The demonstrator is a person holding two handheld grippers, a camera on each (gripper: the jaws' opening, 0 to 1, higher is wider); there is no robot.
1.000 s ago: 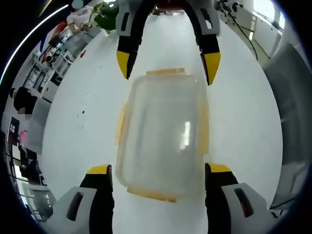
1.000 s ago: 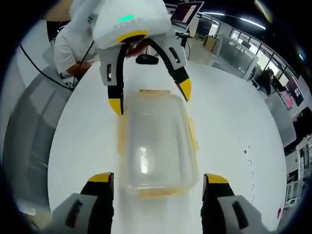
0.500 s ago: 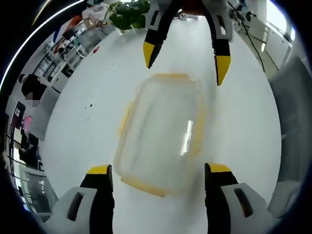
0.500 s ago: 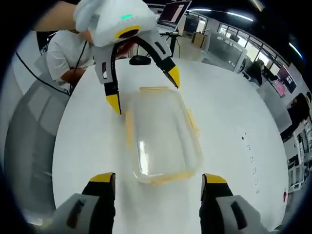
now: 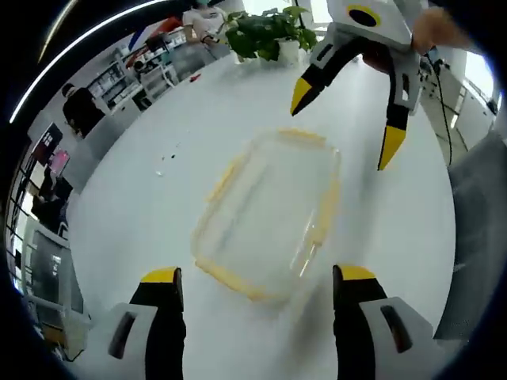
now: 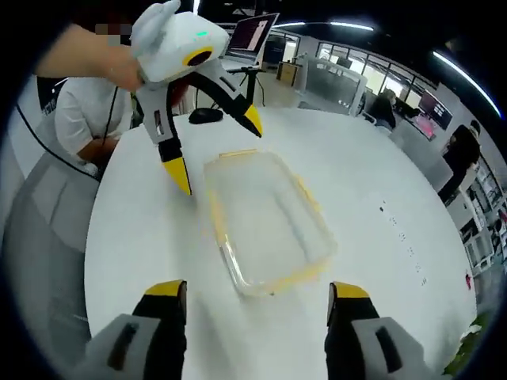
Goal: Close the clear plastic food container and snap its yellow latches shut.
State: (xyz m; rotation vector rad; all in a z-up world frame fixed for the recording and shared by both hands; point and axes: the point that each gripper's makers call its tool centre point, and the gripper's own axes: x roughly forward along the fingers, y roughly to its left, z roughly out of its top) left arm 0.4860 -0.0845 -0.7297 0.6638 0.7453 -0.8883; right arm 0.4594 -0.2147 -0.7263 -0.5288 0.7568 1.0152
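Box (image 5: 269, 214) with yellow latches (image 5: 220, 180) sits shut on the white counter (image 5: 127, 214); left gripper (image 5: 257, 279) and right gripper (image 6: 253, 294) hover spread wide, holding nothing.

Bright, even overhead light from ceiling strips (image 6: 463, 67) washes the white desk (image 5: 119, 198) almost shadowless. The clear container (image 5: 269, 214) is smeared by motion blur. Fisheye bending curves the edges, and far rooms go soft.
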